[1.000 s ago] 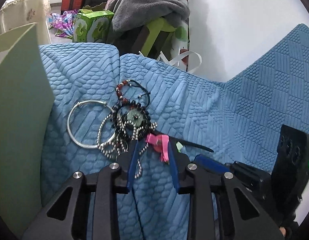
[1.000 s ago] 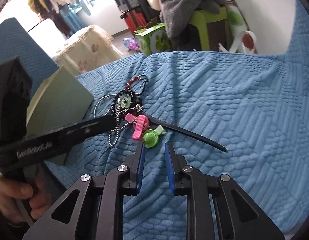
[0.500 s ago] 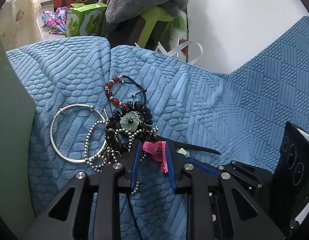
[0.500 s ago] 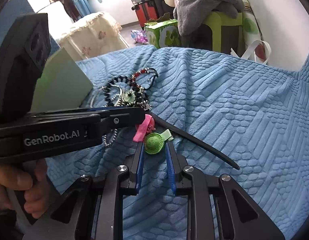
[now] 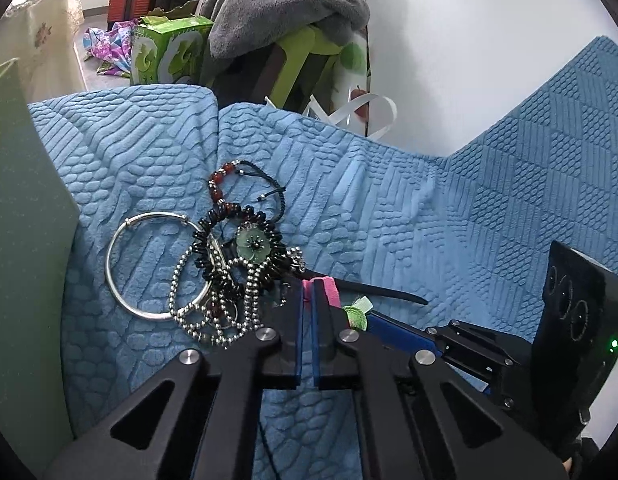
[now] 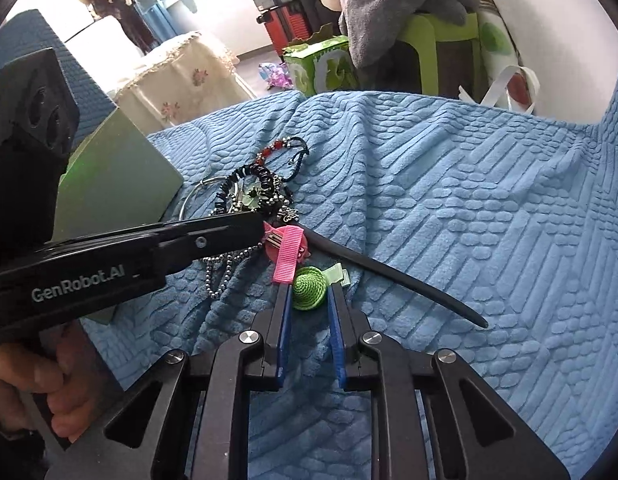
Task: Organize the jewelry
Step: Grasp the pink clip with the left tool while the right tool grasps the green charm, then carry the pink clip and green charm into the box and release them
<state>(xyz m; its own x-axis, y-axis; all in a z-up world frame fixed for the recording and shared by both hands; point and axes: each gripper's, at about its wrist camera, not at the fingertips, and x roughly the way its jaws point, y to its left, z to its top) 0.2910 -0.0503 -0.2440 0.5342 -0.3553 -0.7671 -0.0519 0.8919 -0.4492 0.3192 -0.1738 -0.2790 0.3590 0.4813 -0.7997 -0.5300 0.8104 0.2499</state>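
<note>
Sorting has barely begun. The left tongs (image 5: pixel 307 292), jaws having just closed, pinch the pink clip (image 6: pixel 287 254); the right tongs (image 6: pixel 309 300) flank the green clip (image 6: pixel 307 286), contact unclear. The bracelets (image 5: pixel 229 264) remain tangled on the blue bedspread (image 5: pixel 429 220). Open room lies right; a green box (image 5: pixel 21 240) bounds the left.

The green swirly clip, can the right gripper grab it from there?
Probably yes. The green clip lies right between the right gripper fingertips, nothing covering it, though the pink clip touches its edge.
</note>
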